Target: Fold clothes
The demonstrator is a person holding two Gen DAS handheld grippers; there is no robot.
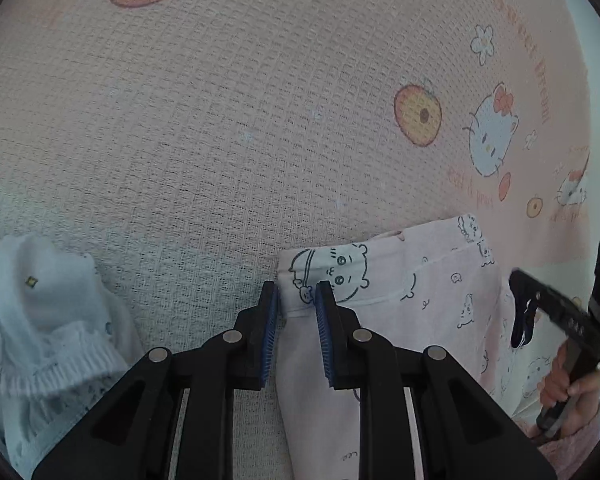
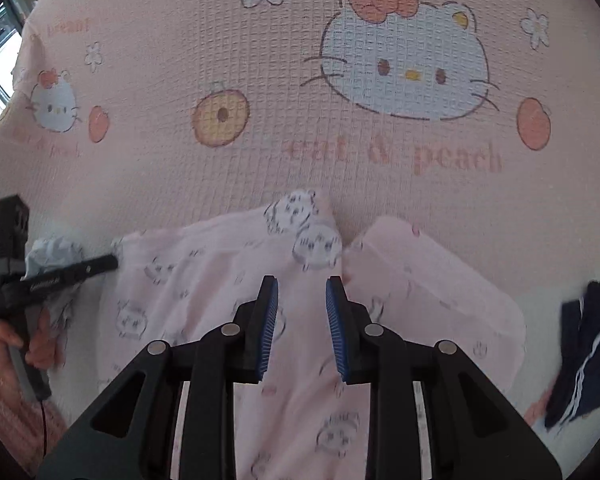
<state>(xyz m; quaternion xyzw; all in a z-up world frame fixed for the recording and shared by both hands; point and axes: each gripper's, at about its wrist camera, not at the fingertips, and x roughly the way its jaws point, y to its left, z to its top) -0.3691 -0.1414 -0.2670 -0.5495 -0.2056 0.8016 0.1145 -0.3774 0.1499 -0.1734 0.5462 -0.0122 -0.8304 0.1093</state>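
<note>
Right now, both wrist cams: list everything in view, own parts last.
pink garment: 1, pale pink with bear print, on the sheet, one edge between the left pads
sheet: 1, pink with cat and peach print, under everything
white garment: 1, white, crumpled, left of the left gripper
navy garment: 1, dark blue with white stripes, right edge of the right view
left gripper: 1, black with blue pads, closed on the pink garment's edge
right gripper: 1, black with blue pads, jaws apart above the pink garment
hand: 2, pink sleeves, one per gripper handle
</note>
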